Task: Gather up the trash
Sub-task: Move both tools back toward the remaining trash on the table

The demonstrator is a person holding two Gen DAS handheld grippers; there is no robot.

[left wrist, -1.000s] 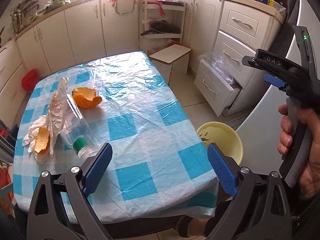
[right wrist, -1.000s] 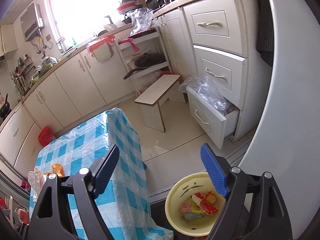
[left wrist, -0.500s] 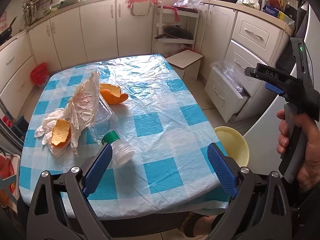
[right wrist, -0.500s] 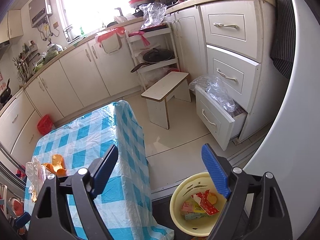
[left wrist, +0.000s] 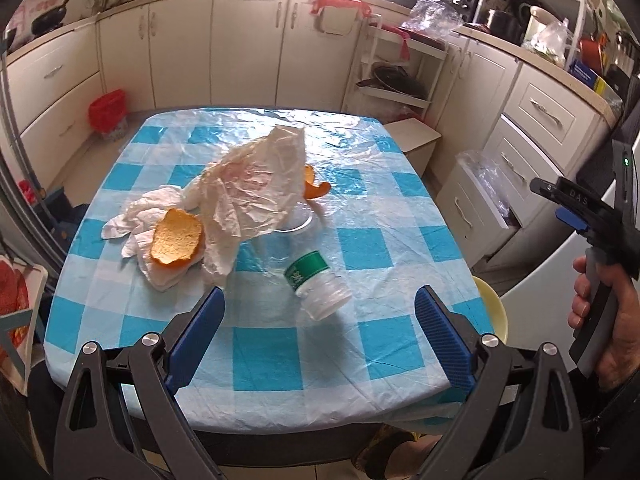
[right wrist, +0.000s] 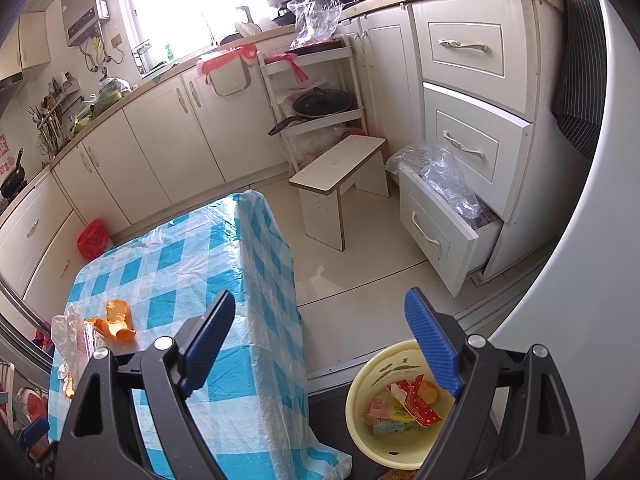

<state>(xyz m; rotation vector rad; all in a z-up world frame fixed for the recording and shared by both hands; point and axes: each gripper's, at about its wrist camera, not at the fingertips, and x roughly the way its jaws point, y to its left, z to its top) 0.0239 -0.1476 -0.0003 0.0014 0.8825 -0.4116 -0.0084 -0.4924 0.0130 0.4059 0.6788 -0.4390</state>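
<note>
While wide apart (both pairs), fingers hold nothing.

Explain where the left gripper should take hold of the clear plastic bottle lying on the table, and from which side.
Grip the clear plastic bottle across its ribbed lower body, just below the green label, coming down from above. It lies on its side, base towards the camera, and the open left gripper already straddles that end.

Blue-white checked tablecloth, orange peel, seemingly yellow bin

On the table: two orange peels, one plastic bottle, one crumpled wrapper, one tissue.
</note>
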